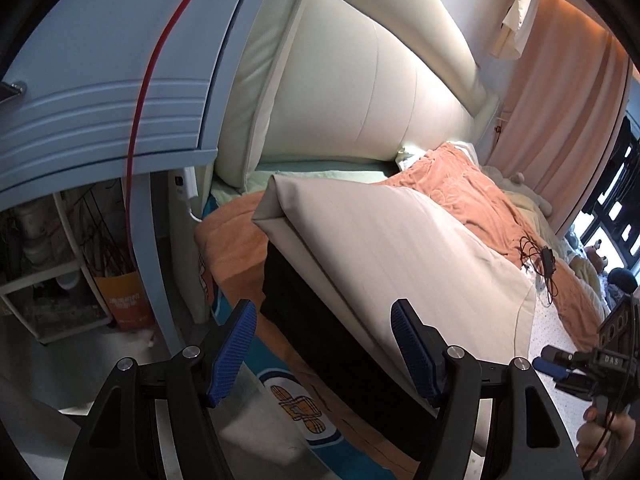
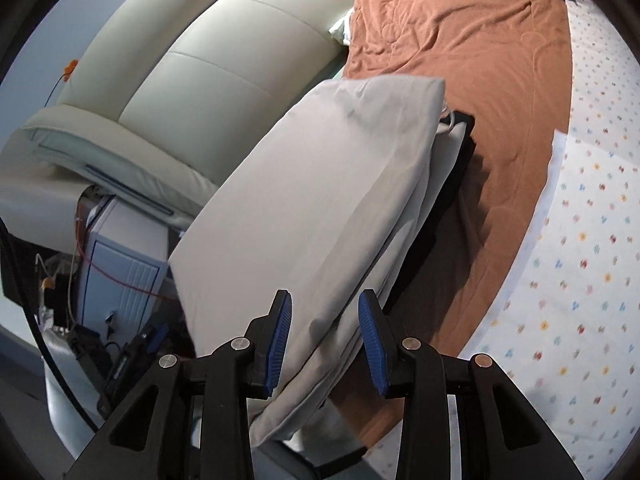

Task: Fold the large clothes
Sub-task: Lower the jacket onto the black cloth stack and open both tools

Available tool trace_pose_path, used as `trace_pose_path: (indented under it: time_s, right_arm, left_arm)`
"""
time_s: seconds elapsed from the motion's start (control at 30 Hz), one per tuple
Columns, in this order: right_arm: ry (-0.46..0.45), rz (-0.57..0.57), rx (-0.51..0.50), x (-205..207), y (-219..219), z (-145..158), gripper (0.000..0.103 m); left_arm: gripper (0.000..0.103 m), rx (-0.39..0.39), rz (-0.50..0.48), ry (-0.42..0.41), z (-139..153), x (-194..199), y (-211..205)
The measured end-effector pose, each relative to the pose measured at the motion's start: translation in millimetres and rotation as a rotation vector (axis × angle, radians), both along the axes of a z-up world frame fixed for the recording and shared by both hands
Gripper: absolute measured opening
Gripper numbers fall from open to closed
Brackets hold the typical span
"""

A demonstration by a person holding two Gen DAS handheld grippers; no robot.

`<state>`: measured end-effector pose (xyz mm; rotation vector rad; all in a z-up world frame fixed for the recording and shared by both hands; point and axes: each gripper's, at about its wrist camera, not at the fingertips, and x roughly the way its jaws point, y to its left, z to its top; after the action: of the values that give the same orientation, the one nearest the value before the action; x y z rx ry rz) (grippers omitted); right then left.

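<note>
Right tongs (image 2: 324, 344) stand released, the folded beige cloth garment (image 2: 320, 200) lying between the jaws on the orange bed blanket (image 2: 460, 40). Left tongs (image 1: 324, 352) gape empty before it. Folding appears nearly complete; only final tidying remains.

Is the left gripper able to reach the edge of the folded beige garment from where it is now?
Probably yes. The left gripper is open, and the edge of the beige garment, with the dark layer under it, lies just ahead between its fingers. Nothing stands between them.
</note>
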<state>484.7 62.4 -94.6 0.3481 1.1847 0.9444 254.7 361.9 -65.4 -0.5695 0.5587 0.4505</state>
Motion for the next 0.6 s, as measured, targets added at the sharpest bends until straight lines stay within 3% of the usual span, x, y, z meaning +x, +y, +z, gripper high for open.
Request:
trace_pose_path:
  time_s: [0.03, 0.1, 0.13, 0.53, 0.6]
  right_arm:
    - [0.018, 0.026, 0.015, -7.4, 2.5, -3.0, 0.039]
    - [0.042, 0.049, 0.035, -18.9, 4.6, -6.3, 0.058]
    - [0.052, 0.057, 0.047, -24.3, 5.9, -8.0, 0.060]
    - [0.175, 0.107, 0.134, -46.9, 9.3, -30.3, 0.060]
    - [0.174, 0.094, 0.148, -41.4, 10.2, -25.7, 0.053]
  left_arm:
    - [0.071, 0.001, 0.000, 0.004, -0.7, -0.1, -2.1]
    - [0.071, -0.003, 0.000, 0.011, -1.8, 0.1, -5.5]
    - [0.071, -0.007, 0.001, 0.012, -2.5, -0.4, -7.2]
    - [0.071, -0.026, -0.006, 0.040, -13.5, -0.1, -24.2]
    - [0.071, -0.042, -0.011, 0.054, -18.3, 2.4, -27.1]
